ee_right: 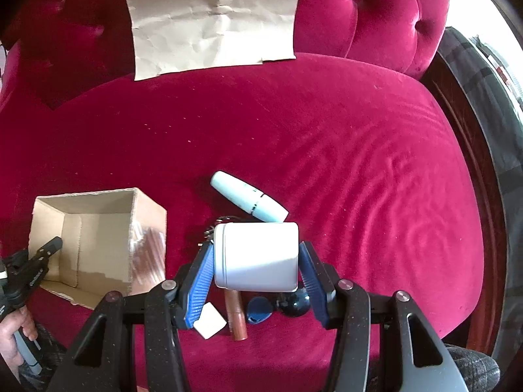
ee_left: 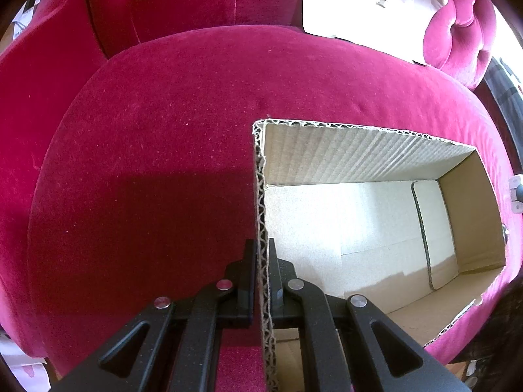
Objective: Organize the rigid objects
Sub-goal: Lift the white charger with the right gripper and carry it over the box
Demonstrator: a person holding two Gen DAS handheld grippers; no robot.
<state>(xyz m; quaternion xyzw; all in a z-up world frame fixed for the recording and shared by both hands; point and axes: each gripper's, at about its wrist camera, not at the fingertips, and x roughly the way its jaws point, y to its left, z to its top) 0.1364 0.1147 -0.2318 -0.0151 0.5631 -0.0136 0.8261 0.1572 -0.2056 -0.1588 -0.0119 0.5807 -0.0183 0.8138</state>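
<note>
Left gripper [ee_left: 261,281] pinches the cardboard box [ee_left: 359,150] wall, likely steadying it; right gripper [ee_right: 256,258] clamps a white jar [ee_right: 256,256], apparently bound for it.

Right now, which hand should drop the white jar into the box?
Right. Its tool already grips the white jar, while the left tool is pinched shut on the cardboard box wall, steadying it.

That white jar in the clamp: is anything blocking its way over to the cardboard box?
Nothing visible does. The right gripper holds the white jar above the small items on the sofa seat. The cardboard box sits open-topped to its left, with bare velvet between. The left gripper pinches the box's wall, not its opening.
</note>
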